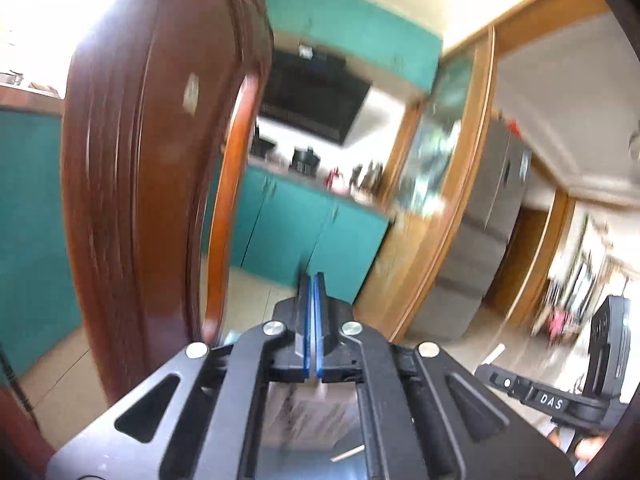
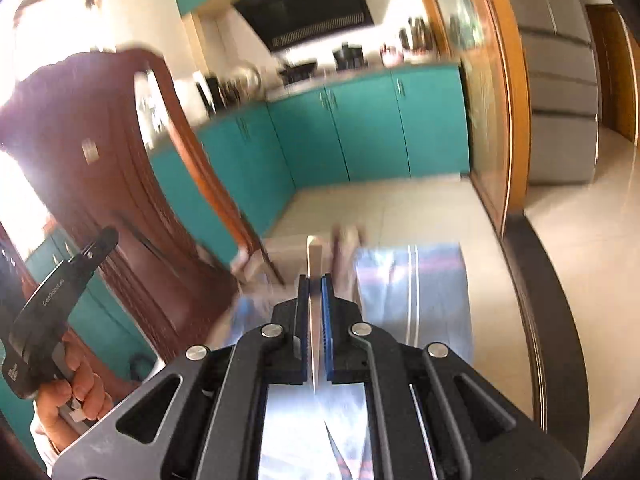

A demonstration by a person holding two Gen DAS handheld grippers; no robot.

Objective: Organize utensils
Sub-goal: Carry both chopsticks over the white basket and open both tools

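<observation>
Evidently both views are blurred: a kitchen with teal cabinets point(image 2: 360, 128), a black range hood point(image 1: 316, 96), a dark wooden chair back point(image 1: 148, 160) at 9 o'clock in the left view, a grey refrigerator point(image 1: 488, 220) at 3 o'clock and pale floor tiles point(image 2: 392, 208). The right gripper point(image 2: 315, 278) is clamped on a thin pale utensil point(image 2: 314, 256), whose tip sticks out past the pads toward 12 o'clock above a striped cloth point(image 2: 412, 280) on the glossy table point(image 2: 496, 320). The left gripper point(image 1: 313, 276) has its pads pressed together, and whether anything is pinched there cannot be told; a blurred beige holder point(image 2: 288, 258) sits at 12 o'clock beyond the right gripper, contents unreadable.
</observation>
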